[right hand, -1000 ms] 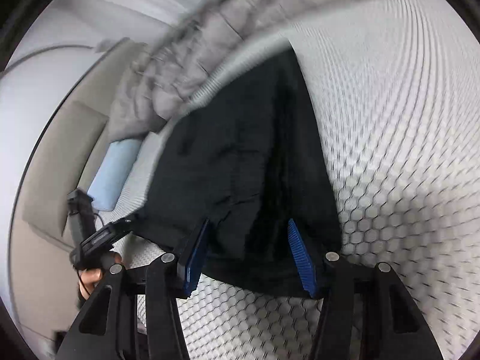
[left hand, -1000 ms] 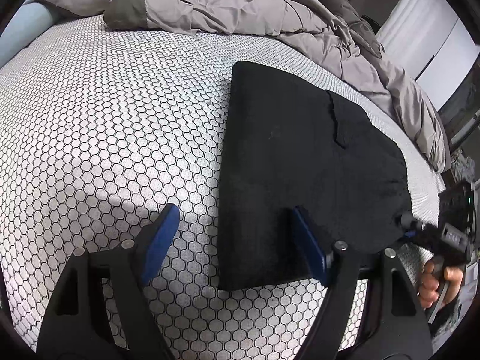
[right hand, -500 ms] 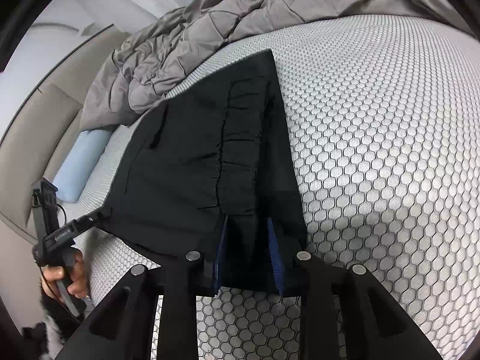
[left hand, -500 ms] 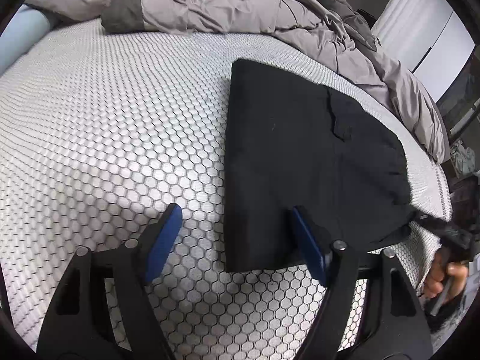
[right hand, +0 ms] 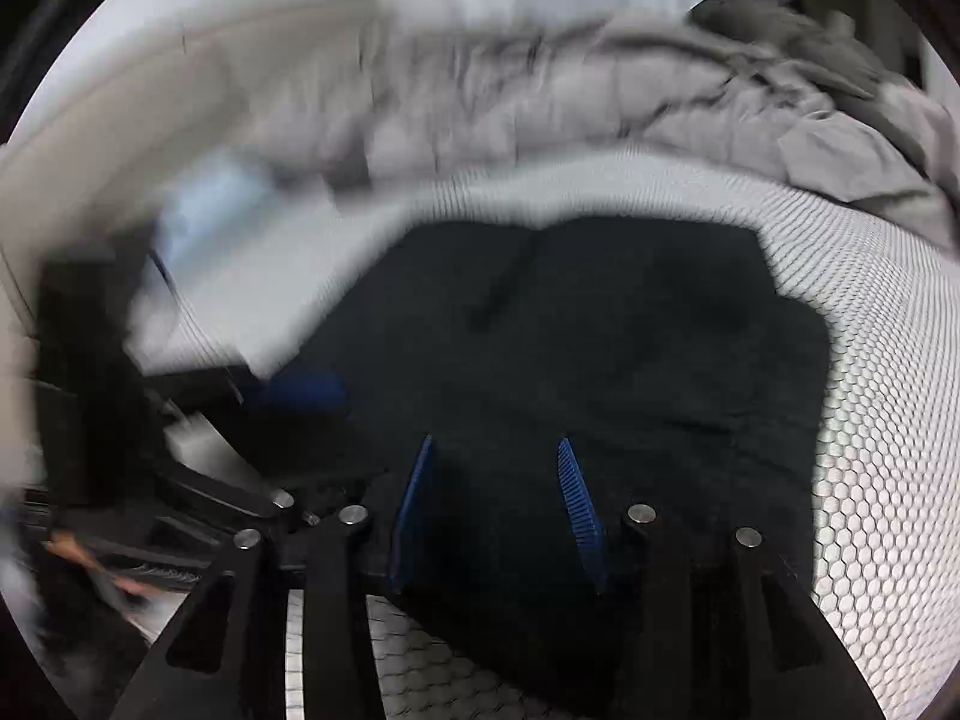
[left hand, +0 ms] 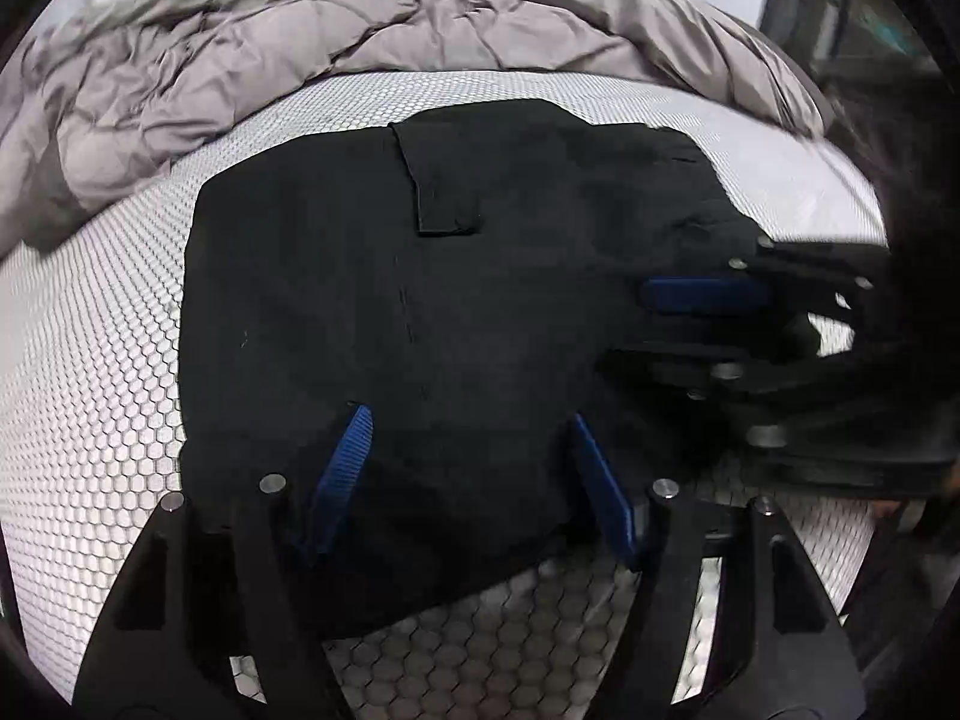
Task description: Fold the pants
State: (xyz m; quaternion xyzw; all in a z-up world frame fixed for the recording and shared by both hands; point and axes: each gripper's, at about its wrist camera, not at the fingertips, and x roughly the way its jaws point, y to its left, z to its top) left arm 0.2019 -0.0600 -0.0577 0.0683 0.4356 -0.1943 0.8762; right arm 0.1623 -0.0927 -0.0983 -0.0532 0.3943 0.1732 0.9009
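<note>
Black pants (left hand: pixel 420 300) lie folded into a compact shape on the white honeycomb bedsheet (left hand: pixel 90 390). A back pocket flap shows on top. My left gripper (left hand: pixel 468 468) is open, its blue fingers over the near edge of the pants. My right gripper (right hand: pixel 495 492) is open too, its fingers over the near edge from the other side. The right gripper also shows at the right of the left wrist view (left hand: pixel 702 294), and the left one at the left of the blurred right wrist view (right hand: pixel 300 390).
A crumpled grey duvet (left hand: pixel 300 60) is heaped along the far side of the bed. A light blue pillow (right hand: pixel 210 204) lies at the far left in the right wrist view. The bed's edge runs just below both grippers.
Both grippers have swung round and moved in over the near edge of the pants. The right gripper, nearly shut half a second ago, has opened. The pants now look shorter and more compact.
</note>
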